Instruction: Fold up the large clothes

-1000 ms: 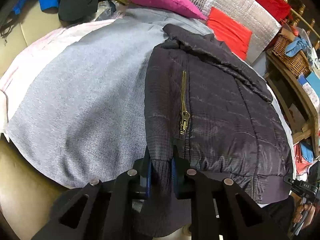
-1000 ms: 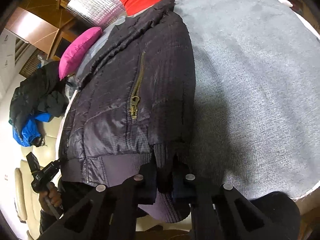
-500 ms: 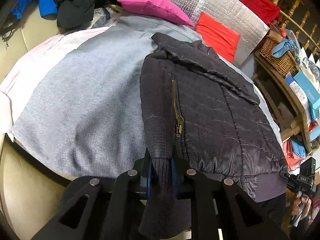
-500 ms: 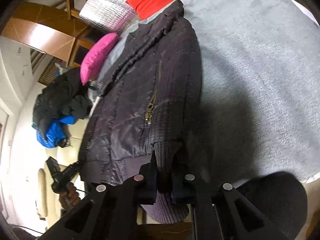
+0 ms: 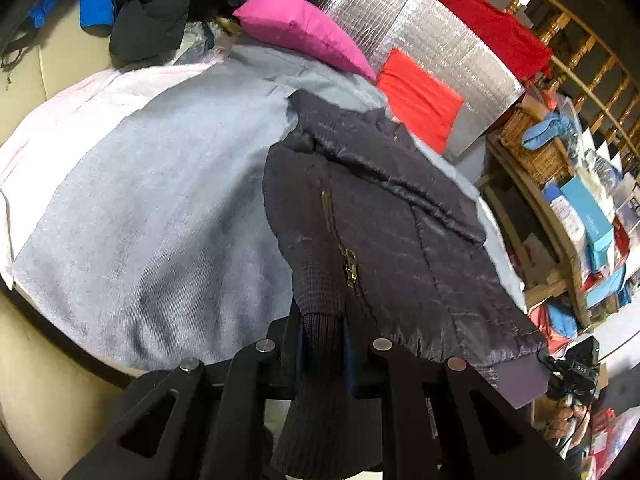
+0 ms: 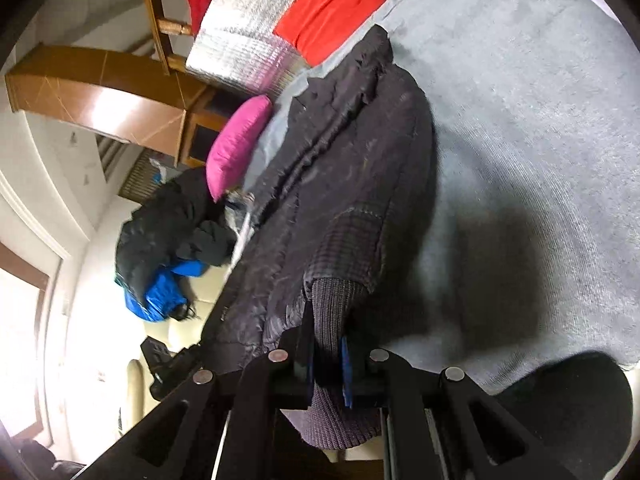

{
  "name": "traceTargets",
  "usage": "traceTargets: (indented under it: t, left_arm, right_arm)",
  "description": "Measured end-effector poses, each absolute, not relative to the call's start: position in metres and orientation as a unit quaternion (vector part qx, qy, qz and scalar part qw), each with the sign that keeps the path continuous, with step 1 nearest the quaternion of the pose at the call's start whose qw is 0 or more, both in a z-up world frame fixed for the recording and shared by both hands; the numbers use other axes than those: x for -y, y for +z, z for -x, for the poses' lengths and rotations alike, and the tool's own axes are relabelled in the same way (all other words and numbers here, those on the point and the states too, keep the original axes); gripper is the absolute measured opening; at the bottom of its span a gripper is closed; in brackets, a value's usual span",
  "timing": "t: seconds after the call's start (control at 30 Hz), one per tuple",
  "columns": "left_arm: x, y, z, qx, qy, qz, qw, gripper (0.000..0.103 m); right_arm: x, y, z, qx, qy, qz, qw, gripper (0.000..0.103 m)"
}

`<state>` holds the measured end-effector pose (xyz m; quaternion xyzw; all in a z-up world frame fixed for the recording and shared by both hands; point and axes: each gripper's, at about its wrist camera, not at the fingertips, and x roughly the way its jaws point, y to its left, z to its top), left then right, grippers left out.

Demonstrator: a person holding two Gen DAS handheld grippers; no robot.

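Left gripper (image 5: 322, 334) is clamped on the ribbed knit cuff (image 5: 320, 324) of a dark quilted jacket (image 5: 392, 240); its two black fingers press the cuff from both sides and the cuff's end hangs down below them toward the camera. From the left wrist view the jacket lies lengthwise on a grey knit blanket (image 5: 160, 208), collar at the far end, with a brass zipper (image 5: 349, 266) running up just beyond the cuff. A magenta pillow (image 5: 304, 28) and a red cushion (image 5: 418, 96) sit past the collar, against a silver quilted panel (image 5: 404, 36). To the right stands a wooden shelf (image 5: 556, 220) with blue boxes; their print is too small to read. The person's other hand and its gripper show small at the lower right edge.

From the right wrist view, the right gripper (image 6: 326, 360) likewise grips a ribbed cuff (image 6: 334, 308) of the same jacket (image 6: 352, 168), fingers closed tight on the knit with blue pads showing. This view is tilted, so the jacket runs diagonally away across the grey blanket (image 6: 540, 140). The magenta pillow (image 6: 238, 144) and a heap of black and blue clothing (image 6: 168, 248) lie to the left. No readable writing shows.
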<state>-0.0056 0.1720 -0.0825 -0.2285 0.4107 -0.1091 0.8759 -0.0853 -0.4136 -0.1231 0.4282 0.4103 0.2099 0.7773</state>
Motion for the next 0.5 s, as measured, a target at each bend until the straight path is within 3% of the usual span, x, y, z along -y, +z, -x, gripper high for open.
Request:
traceTargets:
  t: [0.5]
  left_arm:
    - [-0.177, -0.077, 0.006, -0.398, -0.115, 0.231, 0.880, 0.016]
  right_arm:
    - [0.415, -0.114, 0.082, -0.391, 0.216, -0.434, 0.783, 0.010]
